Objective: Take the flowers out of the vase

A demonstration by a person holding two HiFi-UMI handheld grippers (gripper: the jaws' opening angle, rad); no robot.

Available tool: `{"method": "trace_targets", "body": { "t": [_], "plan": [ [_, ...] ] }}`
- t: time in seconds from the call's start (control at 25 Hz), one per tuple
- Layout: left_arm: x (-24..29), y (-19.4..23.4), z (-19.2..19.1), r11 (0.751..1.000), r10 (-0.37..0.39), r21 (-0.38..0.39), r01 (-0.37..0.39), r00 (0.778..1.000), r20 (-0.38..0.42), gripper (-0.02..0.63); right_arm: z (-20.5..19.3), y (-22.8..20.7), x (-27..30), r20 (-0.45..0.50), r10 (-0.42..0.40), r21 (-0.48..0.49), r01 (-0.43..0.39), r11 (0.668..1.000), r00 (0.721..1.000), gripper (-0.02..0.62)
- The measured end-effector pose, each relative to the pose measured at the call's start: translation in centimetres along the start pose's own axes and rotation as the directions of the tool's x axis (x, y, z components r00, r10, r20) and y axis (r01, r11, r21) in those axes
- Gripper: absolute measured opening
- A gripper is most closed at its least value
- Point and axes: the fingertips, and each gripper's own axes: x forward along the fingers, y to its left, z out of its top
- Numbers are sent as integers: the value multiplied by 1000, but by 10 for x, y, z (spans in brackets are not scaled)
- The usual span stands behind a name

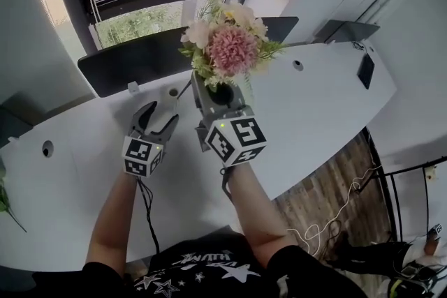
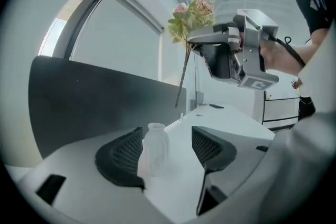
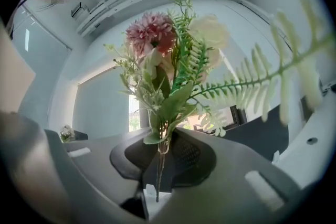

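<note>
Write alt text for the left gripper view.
A small white vase stands empty between the open jaws of the left gripper, close to the left-hand one. Above and beyond it, the right gripper holds the flowers by their stem, whose bare end hangs clear of the vase over a white table.

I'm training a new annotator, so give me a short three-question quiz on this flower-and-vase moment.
1. What stands between the open jaws of the left gripper?
2. Which holds the flowers? A) left gripper B) right gripper C) neither
3. True or false: the flower stems sit inside the vase.
Key: 1 the vase; 2 B; 3 false.
</note>
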Motion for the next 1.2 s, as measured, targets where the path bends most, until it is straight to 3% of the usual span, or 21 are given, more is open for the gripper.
{"method": "trace_targets", "body": {
  "t": [0.24,0.44,0.68,0.96,1.2],
  "plan": [
    [-67,-15,0,1000,-3,-21,3,1000,10,279,-8,46,-33,-46,16,10,-16,1000,999,66],
    [-131,-22,-24,999,-5,-32,6,999,40,279,-47,93,-61,-95,11,19,-10,1000,995,66],
    [-168,-29,6,1000,-10,-23,11,999,52,279,-42,115,-81,-154,-8,23,11,1000,988,65],
    [-237,-47,6,999,-33,-2,34,995,96,279,-60,169,-130,-192,-28,2,29,1000,981,65],
    [-291,-45,13,1000,-1,-14,3,988,155,279,-73,212,-159,-235,-35,-3,35,999,971,65]
  ]
}}
